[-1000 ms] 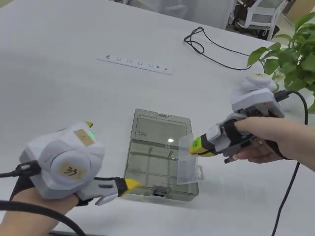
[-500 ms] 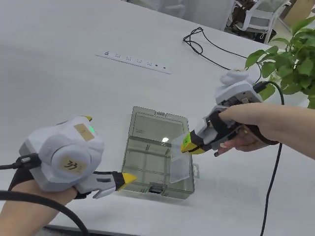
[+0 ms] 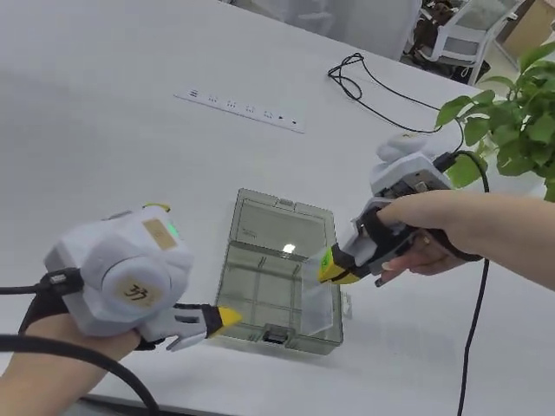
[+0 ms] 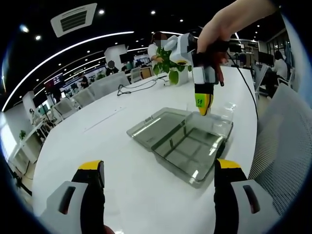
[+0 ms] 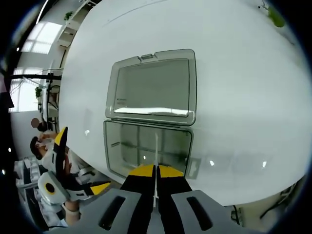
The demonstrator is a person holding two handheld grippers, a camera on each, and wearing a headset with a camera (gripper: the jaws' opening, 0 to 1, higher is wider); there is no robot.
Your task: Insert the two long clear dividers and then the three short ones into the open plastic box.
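One clear divider point(image 3: 317, 302) is on its way into the open plastic box point(image 3: 227, 276), pinched edge-on between the pressed-together jaws of the right gripper point(image 3: 329, 270). Over the past second that gripper has come in from the right and dropped. It has carried the sheet from above the box's right-hand rim down toward the right end of the tray, where its lower edge now appears to sit inside the walls. The move reads as the start of seating, with a downward press into the slots probably still to come. The left gripper point(image 3: 222, 319), jaws spread and holding nothing, has stayed by the tray's near left corner on the white surface point(image 3: 130, 156). It is close to the wall, though contact is not clear, and it seems ready to steady the box. In the right gripper view the divider point(image 5: 156, 144) shows as a thin pale line running up from between the jaws over the tray. Whether it is a long or a short piece cannot be told. Faint lines cross the tray floor, but the clear plastic leaves it uncertain which are dividers already fitted and which are moulded ribs or reflections. Glints on the surface just beside the box may be the pieces yet to go in; their number cannot be made out
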